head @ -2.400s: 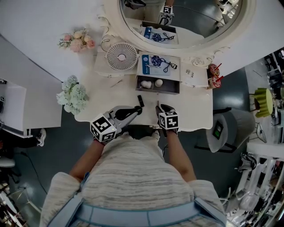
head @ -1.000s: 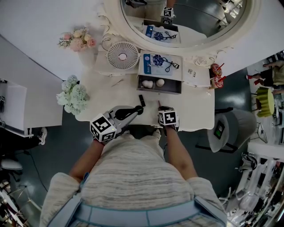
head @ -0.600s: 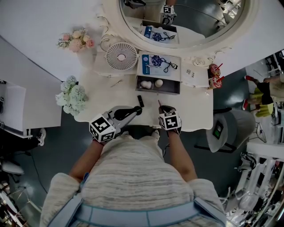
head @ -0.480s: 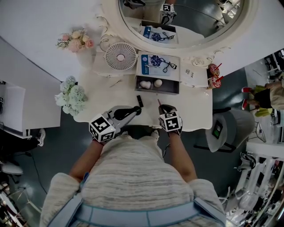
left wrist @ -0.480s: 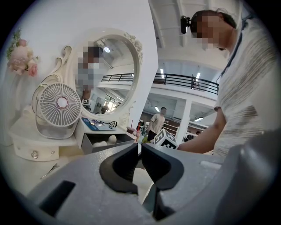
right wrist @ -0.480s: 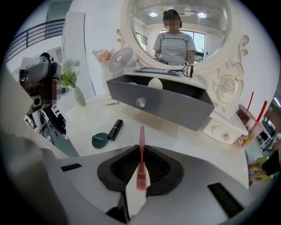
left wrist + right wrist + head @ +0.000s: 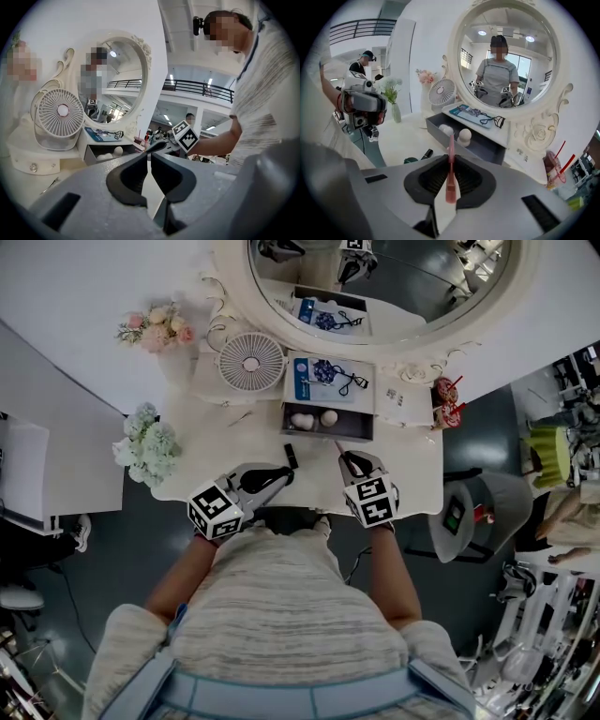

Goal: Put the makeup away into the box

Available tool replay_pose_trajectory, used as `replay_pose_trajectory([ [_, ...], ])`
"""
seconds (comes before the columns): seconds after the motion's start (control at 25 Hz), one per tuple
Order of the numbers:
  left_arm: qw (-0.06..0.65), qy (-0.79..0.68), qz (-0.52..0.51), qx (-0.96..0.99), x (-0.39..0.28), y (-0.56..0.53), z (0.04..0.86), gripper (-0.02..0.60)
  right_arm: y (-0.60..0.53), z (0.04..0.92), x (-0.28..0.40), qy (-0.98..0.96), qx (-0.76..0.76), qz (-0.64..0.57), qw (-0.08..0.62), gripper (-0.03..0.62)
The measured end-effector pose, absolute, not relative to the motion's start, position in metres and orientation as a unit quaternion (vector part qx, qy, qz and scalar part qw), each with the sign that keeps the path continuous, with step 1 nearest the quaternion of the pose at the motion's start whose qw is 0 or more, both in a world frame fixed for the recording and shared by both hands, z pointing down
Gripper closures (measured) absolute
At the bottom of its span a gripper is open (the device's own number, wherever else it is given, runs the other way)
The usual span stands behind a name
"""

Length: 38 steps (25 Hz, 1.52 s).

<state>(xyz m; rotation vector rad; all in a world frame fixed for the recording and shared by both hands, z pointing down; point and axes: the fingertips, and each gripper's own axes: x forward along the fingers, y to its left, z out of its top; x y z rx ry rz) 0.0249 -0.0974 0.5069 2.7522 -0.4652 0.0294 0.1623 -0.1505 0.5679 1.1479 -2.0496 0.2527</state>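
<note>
Head view: white sponges (image 7: 302, 420) in box (image 7: 326, 435)

no readable text anywhere, print on blue card (image 7: 307, 381) too small

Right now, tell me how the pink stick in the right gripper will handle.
The pink stick looks thin and straight, so it is probably light and stiff. The right gripper pinches only its narrow width, with the tip sticking out past the jaws, so it might pivot or slip. Laid down, it could roll.

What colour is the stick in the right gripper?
Pink stick; right gripper view shows it best.
</note>
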Motion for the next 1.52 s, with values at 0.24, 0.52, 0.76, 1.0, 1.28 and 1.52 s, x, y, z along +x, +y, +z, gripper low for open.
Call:
replay_pose_trajectory([
  [0.24, 0.173, -0.164, 0.009, 0.971, 0.024, -0.098, 0.505, 0.565, -0.170, 0.541, 0.162, -0.798, 0.427, 0.035, 0.423, 0.549],
  [0.52, 0.175, -0.171, 0.006, 0.970, 0.021, -0.099, 0.504, 0.565, -0.198, 0.536, 0.174, -0.778, 0.408, 0.010, 0.478, 0.549],
  [0.76, 0.176, -0.173, 0.005, 0.969, 0.020, -0.099, 0.506, 0.565, -0.213, 0.545, 0.178, -0.766, 0.392, 0.004, 0.509, 0.549],
  [1.0, 0.176, -0.175, 0.006, 0.969, 0.019, -0.099, 0.507, 0.565, -0.222, 0.561, 0.187, -0.740, 0.371, -0.009, 0.560, 0.549],
  [1.28, 0.176, -0.175, 0.007, 0.969, 0.018, -0.098, 0.507, 0.565, -0.232, 0.574, 0.185, -0.735, 0.359, 0.000, 0.576, 0.549],
  [1.52, 0.176, -0.179, 0.010, 0.968, 0.015, -0.100, 0.508, 0.565, -0.236, 0.584, 0.184, -0.732, 0.354, 0.006, 0.581, 0.549],
])
